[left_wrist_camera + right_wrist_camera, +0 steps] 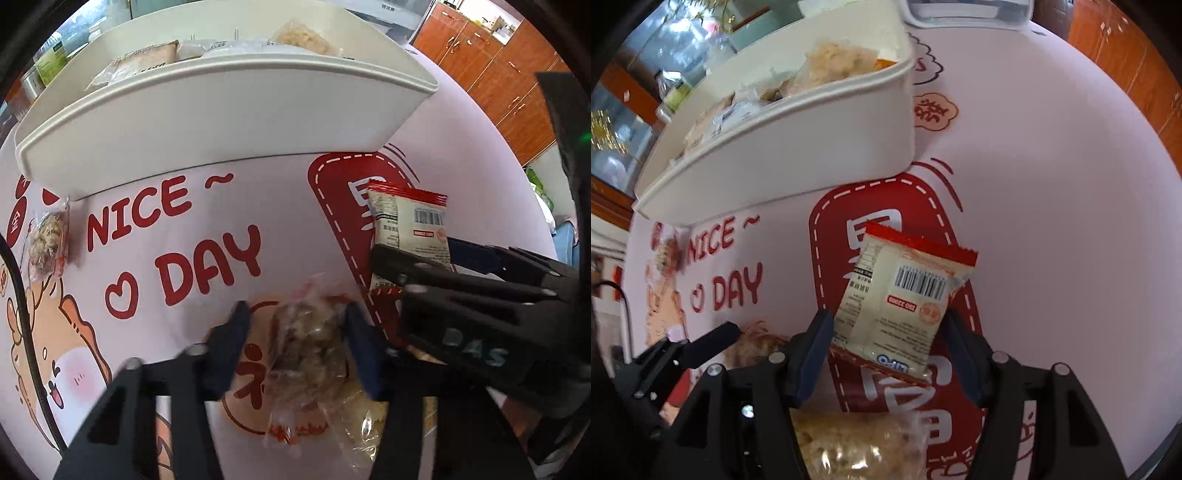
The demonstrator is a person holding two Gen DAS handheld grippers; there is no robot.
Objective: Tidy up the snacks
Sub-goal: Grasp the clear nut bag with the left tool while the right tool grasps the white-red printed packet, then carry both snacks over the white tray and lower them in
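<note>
My left gripper (295,339) is open, its fingers on either side of a clear-wrapped brown snack (308,343) lying on the pink tablecloth. My right gripper (886,347) is open around a cream packet with red ends and a barcode (905,295), which also shows in the left wrist view (410,225). The right gripper appears in the left wrist view as the black body at the right (480,295). A white bin (229,122) holding several snacks stands behind; it also shows in the right wrist view (798,147).
Another clear-wrapped snack (48,240) lies at the left by the bin's corner. A pale wrapped snack (857,443) lies below the right gripper. Wooden cabinets (498,66) stand beyond the table at the right. A clear container (967,14) sits behind the bin.
</note>
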